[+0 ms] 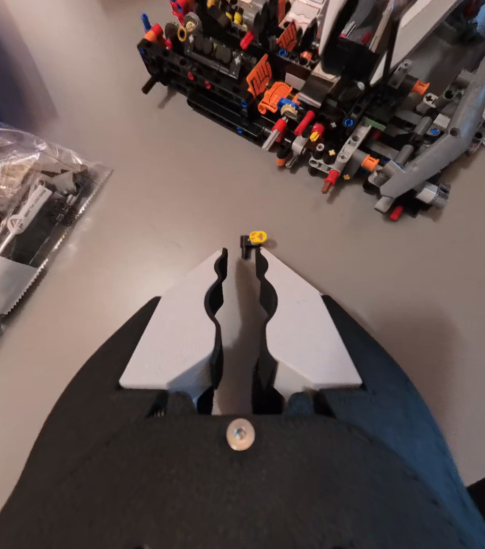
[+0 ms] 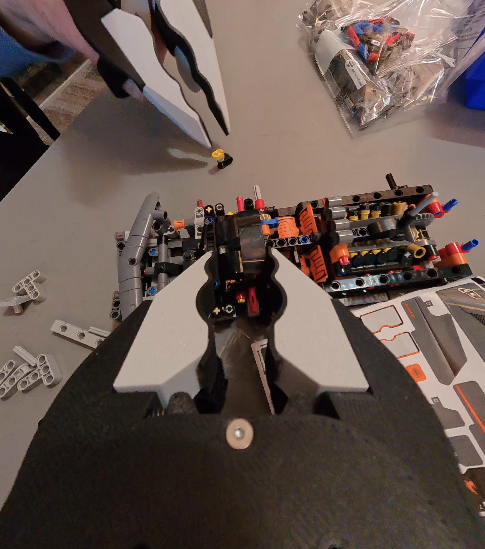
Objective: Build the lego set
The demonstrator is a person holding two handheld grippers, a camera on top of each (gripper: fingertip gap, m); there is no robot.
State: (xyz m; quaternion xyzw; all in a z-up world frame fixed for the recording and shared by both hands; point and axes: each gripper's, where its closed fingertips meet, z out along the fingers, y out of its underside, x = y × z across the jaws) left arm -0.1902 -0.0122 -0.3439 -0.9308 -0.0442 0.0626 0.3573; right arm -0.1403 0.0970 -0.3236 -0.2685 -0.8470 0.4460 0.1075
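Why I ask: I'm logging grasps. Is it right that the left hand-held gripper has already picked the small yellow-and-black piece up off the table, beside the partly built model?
Not quite. The left hand-held gripper is open, and the small yellow-and-black piece sits on the table just at its fingertips, not picked up. The right wrist view shows this best. The partly built model does lie nearby.

The far end of the black, orange and grey brick-built chassis (image 1: 309, 89) is cut off by the top edge in the left wrist view. The clear plastic bag of small parts (image 1: 18, 214) is blurred and cropped at the left; its contents cannot be identified. In the right wrist view, the printed grey-and-orange sticker sheet (image 2: 458, 371) is cropped at the right.
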